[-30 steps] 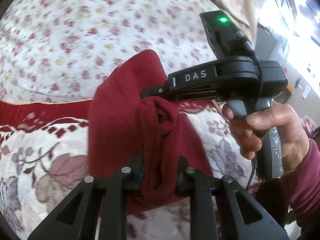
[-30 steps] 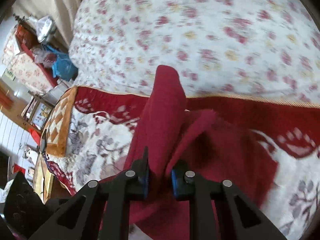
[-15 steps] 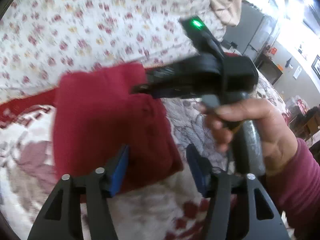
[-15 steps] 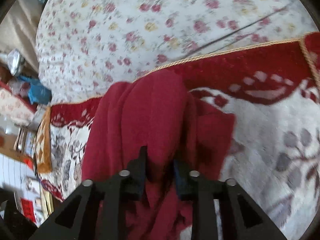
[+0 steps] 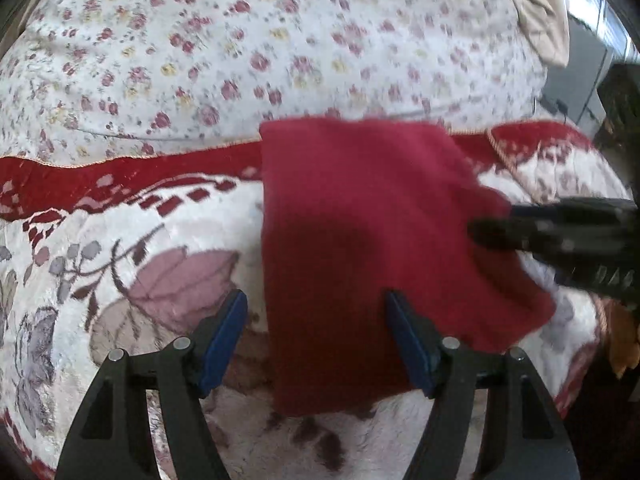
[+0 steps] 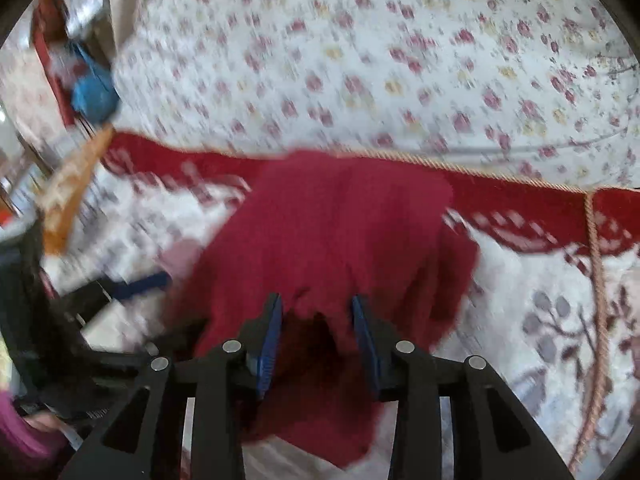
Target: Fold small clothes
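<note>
Red garment [image 5: 360, 216] lies folded flat on the patterned rug [image 5: 120, 248]; left gripper [image 5: 316, 340] and right gripper [image 6: 316, 336] jaws spread, holding nothing; any further folds remain.

One red garment [image 5: 360, 240] lay at the centre of the left wrist view; one patterned rug [image 5: 120, 264] with a red border sat under it, and one flowered sheet [image 5: 240, 40] filled the view from ten to two o'clock. Two grippers were counted: the left gripper [image 5: 316, 340] at six o'clock and the right gripper [image 5: 560, 236] at three o'clock, each with two fingers; each finger carried one blue pad, four in all. One blue bag [image 6: 94, 94] showed at ten o'clock in the right wrist view; one beige cloth [image 5: 536, 8] hung at one o'clock in the left.
</note>
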